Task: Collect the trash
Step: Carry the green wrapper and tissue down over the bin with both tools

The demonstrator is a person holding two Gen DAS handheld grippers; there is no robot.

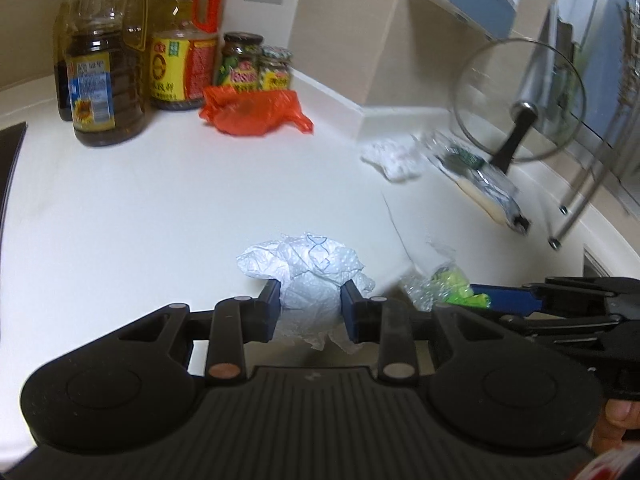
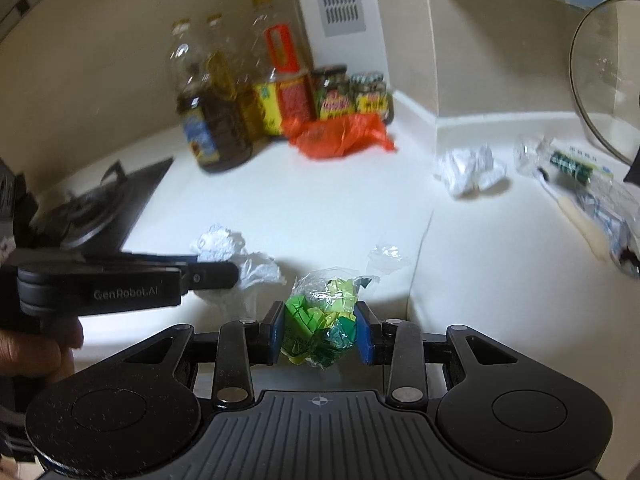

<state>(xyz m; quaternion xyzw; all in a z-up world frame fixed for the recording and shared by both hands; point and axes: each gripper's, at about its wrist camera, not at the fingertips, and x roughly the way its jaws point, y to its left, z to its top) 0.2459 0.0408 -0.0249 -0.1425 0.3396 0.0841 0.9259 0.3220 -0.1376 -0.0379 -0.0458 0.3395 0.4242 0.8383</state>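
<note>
My left gripper (image 1: 310, 306) is shut on a crumpled white paper towel (image 1: 308, 268), held above the white counter (image 1: 160, 208). My right gripper (image 2: 320, 330) is shut on a crumpled green and clear plastic wrapper (image 2: 324, 320). In the left wrist view the right gripper (image 1: 492, 298) comes in from the right edge with the green wrapper (image 1: 452, 284) at its tip. The right wrist view shows the left gripper (image 2: 216, 274) from the side with the white paper towel (image 2: 224, 244). An orange plastic bag (image 1: 256, 114) lies by the jars. A white paper wad (image 1: 394, 158) lies at the back right.
Oil bottles (image 1: 106, 80) and jars (image 1: 242, 62) stand in the back corner. A glass pot lid (image 1: 516, 96) stands on a wire rack at the right, with a clear packet (image 2: 588, 188) lying beside it. A gas stove (image 2: 92, 208) sits at the left. A scrap of clear film (image 2: 386, 254) lies on the counter.
</note>
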